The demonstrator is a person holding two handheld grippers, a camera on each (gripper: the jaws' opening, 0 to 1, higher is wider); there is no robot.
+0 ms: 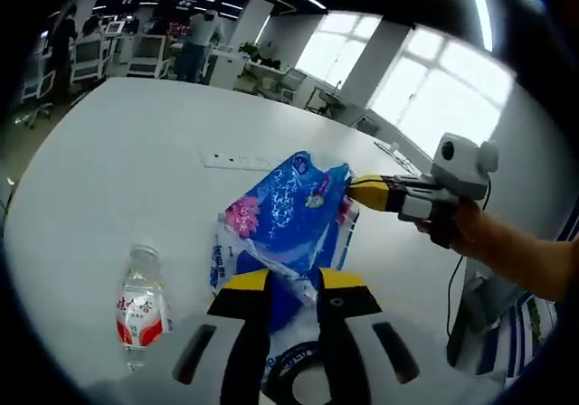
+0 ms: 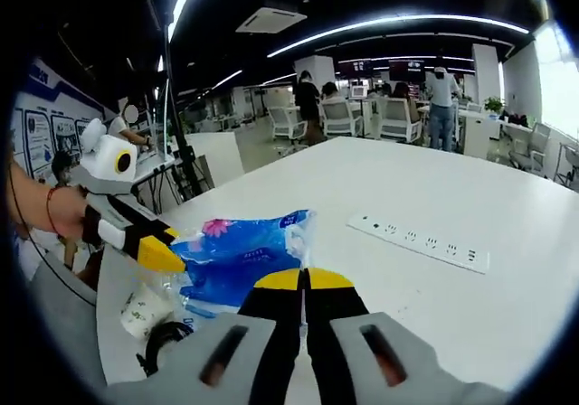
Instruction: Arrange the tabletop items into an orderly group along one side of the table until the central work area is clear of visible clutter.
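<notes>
A blue tissue pack [image 1: 285,211] with pink flowers lies on the white table [image 1: 118,170] in a clear wrapper. My left gripper [image 1: 294,283] is at its near end, yellow-tipped jaws closed on the pack's edge. My right gripper [image 1: 355,191] comes in from the right and pinches the pack's far corner. In the right gripper view the pack [image 2: 240,256] lies just past my right gripper [image 2: 303,280], whose jaws are pressed together on the wrapper. The left gripper [image 2: 167,259] bites its left end there.
A small water bottle [image 1: 140,310] with a red label lies left of the pack. A white power strip [image 1: 240,162] [image 2: 421,240] lies beyond it. A crumpled paper cup [image 2: 145,310] and a black cable [image 2: 158,342] sit near the table edge. Chairs and people stand far behind.
</notes>
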